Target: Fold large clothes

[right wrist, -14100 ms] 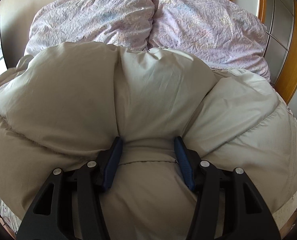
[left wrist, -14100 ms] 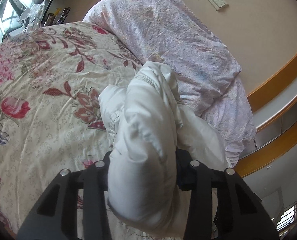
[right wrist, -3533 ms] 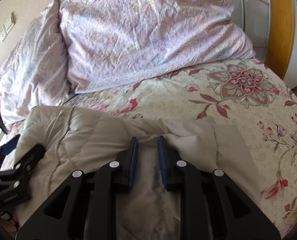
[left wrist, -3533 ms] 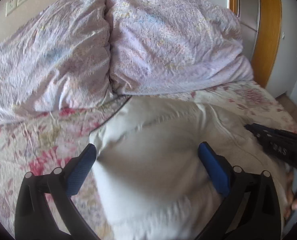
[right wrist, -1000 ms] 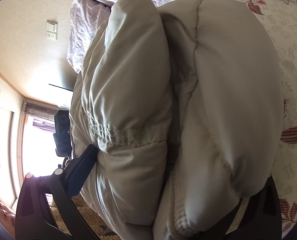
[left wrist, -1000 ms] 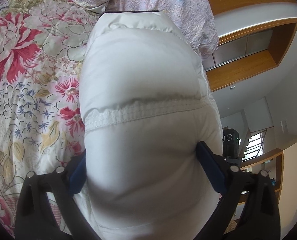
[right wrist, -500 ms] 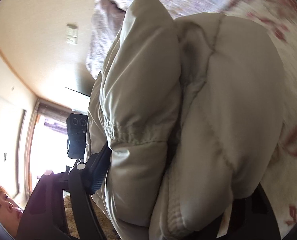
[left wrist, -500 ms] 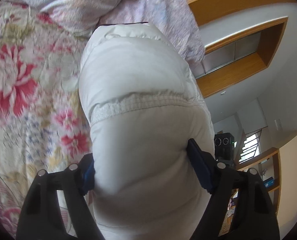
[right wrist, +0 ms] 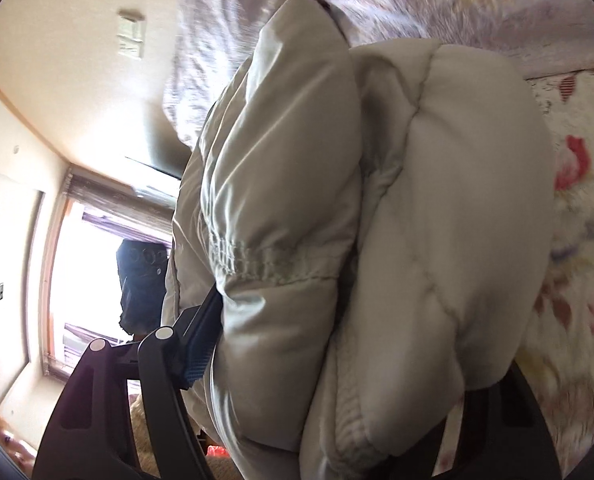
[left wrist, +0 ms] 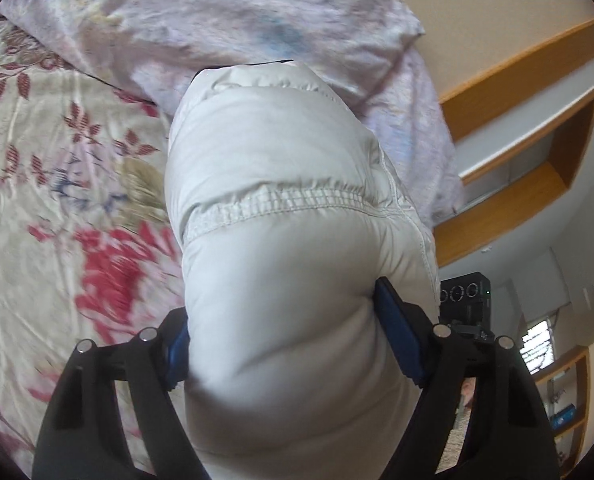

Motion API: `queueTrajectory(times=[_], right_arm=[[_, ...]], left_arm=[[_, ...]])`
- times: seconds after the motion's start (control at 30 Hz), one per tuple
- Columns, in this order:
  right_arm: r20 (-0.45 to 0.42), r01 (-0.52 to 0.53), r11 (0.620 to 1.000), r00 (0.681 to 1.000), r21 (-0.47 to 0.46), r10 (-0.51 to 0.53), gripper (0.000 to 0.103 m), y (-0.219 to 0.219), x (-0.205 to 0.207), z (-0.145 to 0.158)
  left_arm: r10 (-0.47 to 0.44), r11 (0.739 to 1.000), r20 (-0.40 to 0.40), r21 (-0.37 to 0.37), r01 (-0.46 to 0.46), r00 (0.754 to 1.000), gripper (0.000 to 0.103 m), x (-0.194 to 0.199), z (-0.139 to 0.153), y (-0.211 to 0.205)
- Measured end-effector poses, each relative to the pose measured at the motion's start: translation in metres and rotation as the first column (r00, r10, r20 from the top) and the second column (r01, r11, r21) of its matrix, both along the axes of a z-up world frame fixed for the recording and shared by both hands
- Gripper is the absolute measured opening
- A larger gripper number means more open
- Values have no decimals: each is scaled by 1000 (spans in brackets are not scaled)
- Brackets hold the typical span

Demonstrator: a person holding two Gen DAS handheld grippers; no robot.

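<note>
A folded off-white puffer jacket (left wrist: 289, 248) is held up off the floral bedspread (left wrist: 57, 200) as a thick bundle. My left gripper (left wrist: 285, 340) is shut on one end of it, blue pads pressed into both sides. My right gripper (right wrist: 337, 352) is shut on the other end of the puffer jacket (right wrist: 377, 220); its left blue pad (right wrist: 201, 344) shows, the right finger is hidden behind the padding. The bundle's stitched hem faces both cameras.
Two lilac pillows (left wrist: 217, 20) lie at the head of the bed, just beyond the jacket. A wooden shelf unit (left wrist: 537, 152) is on the wall to the right. The right wrist view shows a bright window (right wrist: 85, 264) and a wall switch (right wrist: 131, 38).
Both grippers have closed tighter on the bundle and carried it nearer the pillows. Both views have tilted and show motion blur on the bedspread.
</note>
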State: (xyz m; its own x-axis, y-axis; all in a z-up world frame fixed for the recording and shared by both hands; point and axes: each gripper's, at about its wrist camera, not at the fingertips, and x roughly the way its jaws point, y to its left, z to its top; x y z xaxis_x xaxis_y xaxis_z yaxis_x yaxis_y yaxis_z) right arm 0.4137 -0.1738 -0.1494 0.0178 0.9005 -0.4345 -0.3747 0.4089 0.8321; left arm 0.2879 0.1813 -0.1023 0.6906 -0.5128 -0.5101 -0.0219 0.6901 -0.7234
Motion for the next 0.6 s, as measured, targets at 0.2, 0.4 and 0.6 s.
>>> queueTrajectory(times=[0.2, 0.4, 0.6], right_arm=[[-29, 99, 995, 995, 2, -99, 87, -2, 11, -28], [65, 238, 966, 971, -106, -232, 93, -31, -15, -9], [323, 531, 838, 821, -128, -471, 83, -90, -50, 46]], left_arm=[[34, 995, 30, 93, -36, 999, 82, 12, -6, 8], [79, 977, 18, 196, -81, 997, 90, 8, 5, 7], [190, 861, 113, 458, -221, 975, 99, -20, 44, -1]])
